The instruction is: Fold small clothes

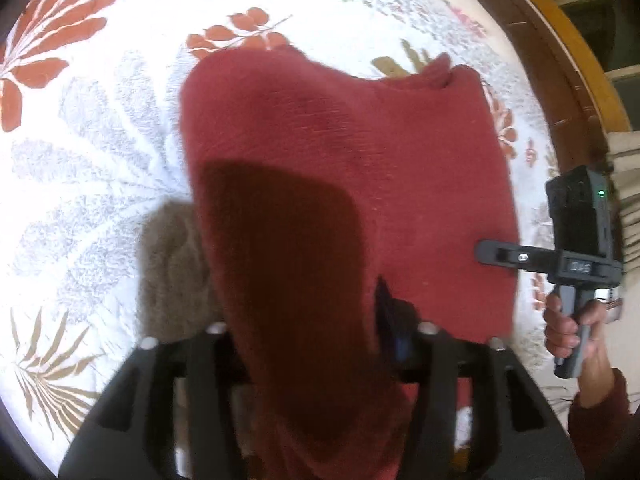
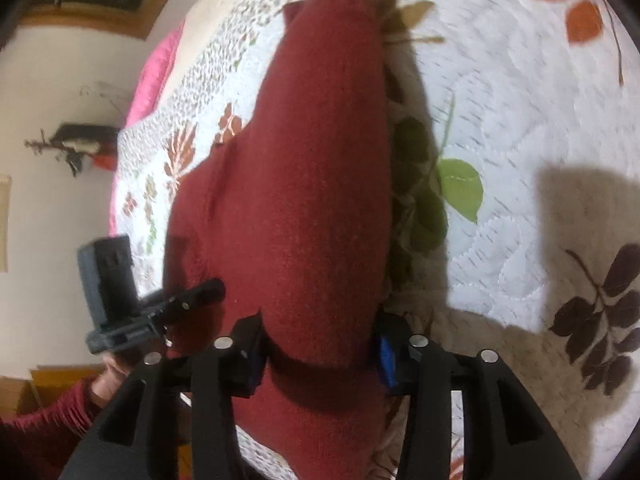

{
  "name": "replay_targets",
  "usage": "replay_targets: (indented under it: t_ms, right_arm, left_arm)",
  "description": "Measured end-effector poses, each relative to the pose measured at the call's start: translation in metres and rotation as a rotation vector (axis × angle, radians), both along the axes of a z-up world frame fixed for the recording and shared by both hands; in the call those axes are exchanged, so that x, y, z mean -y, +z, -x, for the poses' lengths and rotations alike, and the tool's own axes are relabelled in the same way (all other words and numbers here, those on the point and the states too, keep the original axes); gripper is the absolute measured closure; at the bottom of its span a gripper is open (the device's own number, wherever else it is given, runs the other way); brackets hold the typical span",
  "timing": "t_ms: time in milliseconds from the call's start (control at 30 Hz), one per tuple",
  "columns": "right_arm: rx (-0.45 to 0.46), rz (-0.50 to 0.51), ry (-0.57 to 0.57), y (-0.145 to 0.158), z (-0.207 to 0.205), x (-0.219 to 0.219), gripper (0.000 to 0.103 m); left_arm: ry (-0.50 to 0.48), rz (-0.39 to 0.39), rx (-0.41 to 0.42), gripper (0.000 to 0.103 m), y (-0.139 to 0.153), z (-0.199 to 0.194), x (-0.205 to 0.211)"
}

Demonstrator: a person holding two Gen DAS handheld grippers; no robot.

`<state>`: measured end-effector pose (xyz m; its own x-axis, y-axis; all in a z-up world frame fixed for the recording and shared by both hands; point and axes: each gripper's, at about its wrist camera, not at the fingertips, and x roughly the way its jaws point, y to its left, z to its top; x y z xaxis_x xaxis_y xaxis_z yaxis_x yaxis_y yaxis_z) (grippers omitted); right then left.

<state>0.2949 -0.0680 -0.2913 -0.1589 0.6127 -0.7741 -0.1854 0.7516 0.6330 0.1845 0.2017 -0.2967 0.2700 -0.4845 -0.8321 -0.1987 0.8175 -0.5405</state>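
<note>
A dark red knitted garment [image 1: 340, 140] is lifted off the bed. It hangs over my left gripper [image 1: 320, 304] and hides most of it, leaving one dark finger [image 1: 386, 304] showing at its edge. The left gripper is shut on the cloth. My right gripper [image 1: 486, 251] comes in from the right and pinches the garment's side edge. In the right wrist view the red garment [image 2: 320, 160] runs forward between my right gripper's [image 2: 320, 336] fingers. There the left gripper [image 2: 212, 290] bites the cloth's left edge.
A white quilted bedspread [image 1: 100, 160] with leaf prints lies under everything. A dark wooden bed frame [image 1: 540, 60] runs along the far right. A pink pillow [image 2: 156, 72] and a wall shelf [image 2: 80, 140] are at the left. A hand [image 1: 568, 328] holds the right gripper's handle.
</note>
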Motion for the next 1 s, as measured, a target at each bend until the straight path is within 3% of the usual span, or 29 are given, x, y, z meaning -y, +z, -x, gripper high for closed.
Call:
replay_targets:
  t_ms: [100, 233, 333, 500, 567, 633, 700, 867, 1000]
  right_arm:
    - [0.03, 0.025, 0.01, 0.009, 0.005, 0.008, 0.038]
    - [0.041, -0.001, 0.013, 0.026, 0.028, 0.021, 0.027]
    - [0.043, 0.027, 0.032, 0.029, 0.06, 0.036, 0.025]
    - [0.001, 0.076, 0.044, 0.008, 0.102, 0.04, 0.024]
    - [-0.024, 0.084, 0.039, -0.002, 0.109, 0.037, 0.033]
    - [-0.055, 0.072, 0.033, -0.009, 0.115, 0.032, 0.07]
    - [-0.054, 0.047, 0.023, -0.003, 0.116, 0.03, 0.08]
    - [0.018, 0.03, 0.051, 0.03, 0.12, 0.038, 0.084]
    - [0.005, 0.128, 0.071, 0.009, 0.122, 0.023, 0.084]
  left_arm:
    - [0.015, -0.051, -0.011, 0.04, 0.016, 0.005, 0.004]
    - [-0.001, -0.12, 0.009, 0.033, 0.044, 0.035, -0.001]
    - [0.006, -0.145, 0.015, 0.027, 0.054, 0.067, -0.004]
    - [0.021, -0.225, -0.019, 0.028, 0.042, 0.093, 0.009]
    - [0.034, -0.225, -0.047, 0.035, 0.03, 0.095, 0.014]
    - [0.052, -0.222, -0.051, 0.04, 0.027, 0.097, 0.014]
    - [0.06, -0.232, -0.057, 0.046, 0.03, 0.096, 0.016]
    - [0.03, -0.312, -0.039, 0.049, 0.037, 0.097, 0.024]
    - [0.037, -0.32, -0.067, 0.043, 0.018, 0.101, 0.023]
